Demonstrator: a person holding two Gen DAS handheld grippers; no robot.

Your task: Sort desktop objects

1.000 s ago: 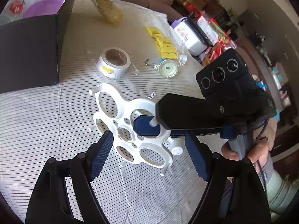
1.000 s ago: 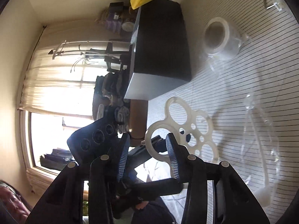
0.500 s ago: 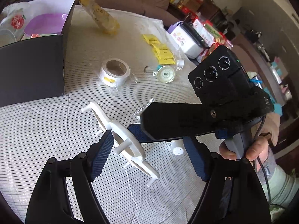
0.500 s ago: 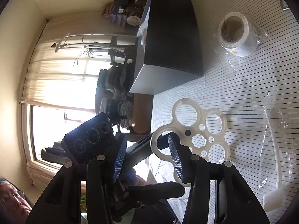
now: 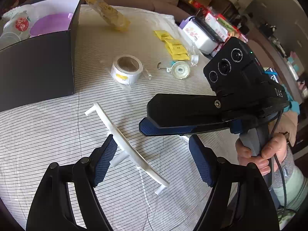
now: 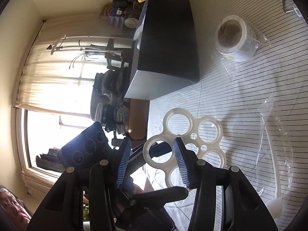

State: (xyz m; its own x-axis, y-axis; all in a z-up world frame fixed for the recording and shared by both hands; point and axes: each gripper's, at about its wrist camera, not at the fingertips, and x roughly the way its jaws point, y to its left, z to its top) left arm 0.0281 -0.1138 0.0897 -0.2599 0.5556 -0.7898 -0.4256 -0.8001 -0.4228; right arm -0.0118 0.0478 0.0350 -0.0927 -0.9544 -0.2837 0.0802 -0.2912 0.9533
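A white plastic plate with several round holes and short pegs (image 5: 125, 140) stands on edge between the fingers of my open left gripper (image 5: 152, 163), close to its left pad. In the right wrist view the same plate (image 6: 192, 140) shows face on, behind my open right gripper (image 6: 152, 161), with its near rim between the pads. My right gripper also shows in the left wrist view (image 5: 146, 129), its tip just right of the plate. I cannot tell what holds the plate upright.
A black box (image 5: 36, 67) with a purple bowl (image 5: 50, 24) stands at the left. A white tape roll (image 5: 127, 69), a small round reel (image 5: 180, 71), yellow packets (image 5: 173, 45), a yellow snack bag (image 5: 107, 13) and clear wrapping (image 6: 277, 140) lie on the striped cloth.
The white plate has been tipped from lying flat to standing on edge. My right gripper has drawn back a little to the right of it.
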